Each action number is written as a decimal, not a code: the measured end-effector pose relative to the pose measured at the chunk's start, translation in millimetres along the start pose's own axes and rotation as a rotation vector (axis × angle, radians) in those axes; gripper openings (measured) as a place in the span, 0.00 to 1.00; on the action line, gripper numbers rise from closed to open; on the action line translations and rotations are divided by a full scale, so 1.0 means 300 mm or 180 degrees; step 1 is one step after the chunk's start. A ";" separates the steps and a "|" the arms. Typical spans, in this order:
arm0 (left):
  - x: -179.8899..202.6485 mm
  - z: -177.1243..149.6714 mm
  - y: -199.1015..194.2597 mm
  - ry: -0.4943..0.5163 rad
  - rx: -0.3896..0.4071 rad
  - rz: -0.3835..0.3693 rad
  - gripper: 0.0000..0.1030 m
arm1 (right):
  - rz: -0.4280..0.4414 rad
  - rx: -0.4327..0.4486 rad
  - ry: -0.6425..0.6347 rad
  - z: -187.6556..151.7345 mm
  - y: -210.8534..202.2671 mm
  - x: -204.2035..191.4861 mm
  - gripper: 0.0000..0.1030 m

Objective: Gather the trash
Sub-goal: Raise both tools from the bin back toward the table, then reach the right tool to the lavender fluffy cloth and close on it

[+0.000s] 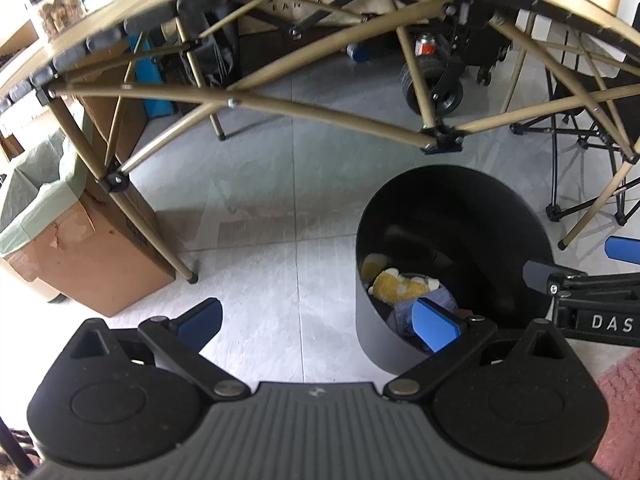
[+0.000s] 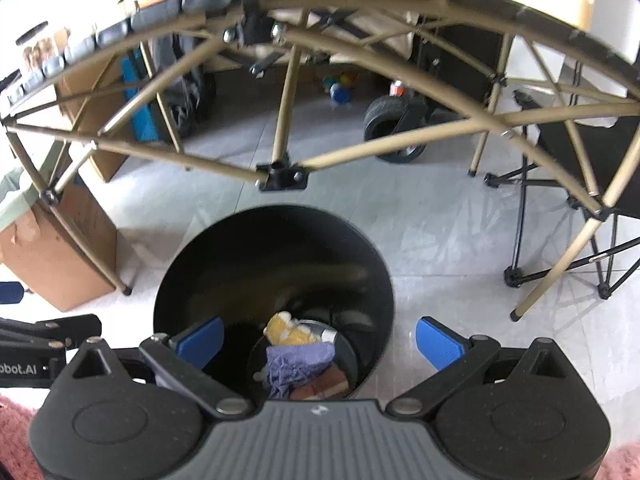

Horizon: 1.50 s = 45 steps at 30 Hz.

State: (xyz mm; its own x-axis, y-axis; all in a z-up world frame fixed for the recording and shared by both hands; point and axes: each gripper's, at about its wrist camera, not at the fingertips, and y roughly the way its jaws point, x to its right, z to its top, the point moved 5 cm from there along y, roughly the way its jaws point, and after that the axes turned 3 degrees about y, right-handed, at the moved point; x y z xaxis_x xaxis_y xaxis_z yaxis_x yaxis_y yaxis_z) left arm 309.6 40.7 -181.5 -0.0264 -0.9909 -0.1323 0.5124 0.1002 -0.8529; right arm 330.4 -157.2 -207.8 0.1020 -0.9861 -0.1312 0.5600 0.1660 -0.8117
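A black round trash bin [image 1: 372, 320] [image 2: 172, 280] stands on the tiled floor in front of a folding table. Inside lie a yellow-and-white scrap [image 1: 396, 286] [image 2: 286, 330], a crumpled purple cloth [image 2: 298, 362] [image 1: 442, 298] and a brown item [image 2: 324, 386]. My left gripper [image 1: 318, 320] is open and empty, left of the bin, its right finger over the rim. My right gripper [image 2: 320, 340] is open and empty, directly above the bin's mouth. The right gripper also shows at the right edge of the left wrist view [image 1: 580, 280].
A tan folding table frame [image 1: 280, 104] [image 2: 280, 168] arches over the floor beyond the bin. A cardboard box with a green liner [image 1: 92, 248] [image 2: 52, 256] stands at the left. A wheeled cart [image 1: 436, 80] and a folding chair [image 2: 580, 200] stand behind. A pink rug [image 1: 624, 400] lies at the right.
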 end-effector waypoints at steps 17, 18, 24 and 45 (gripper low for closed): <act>0.044 0.084 -0.326 -0.0181 0.1028 0.0030 1.00 | 0.0142 0.0866 0.0253 0.067 -0.360 0.092 1.00; 0.038 0.097 -0.340 -0.0193 0.1072 0.0028 1.00 | 0.0142 0.0939 0.0246 0.079 -0.384 0.093 1.00; 0.018 0.172 -0.412 -0.0274 0.1330 0.0030 1.00 | 0.0236 0.1286 0.0475 0.161 -0.476 0.132 1.00; 0.005 0.493 -0.422 -0.0626 0.1844 -0.0088 1.00 | 0.0068 0.2031 0.0276 0.524 -0.438 0.136 1.00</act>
State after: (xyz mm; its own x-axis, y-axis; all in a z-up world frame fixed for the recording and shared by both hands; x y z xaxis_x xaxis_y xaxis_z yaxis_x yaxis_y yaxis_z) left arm 371.7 13.2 0.9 0.0842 -0.9960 0.0287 0.8987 0.0635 -0.4339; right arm 390.3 -217.7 -17.0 0.0668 -0.9752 -0.2108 0.9402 0.1323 -0.3138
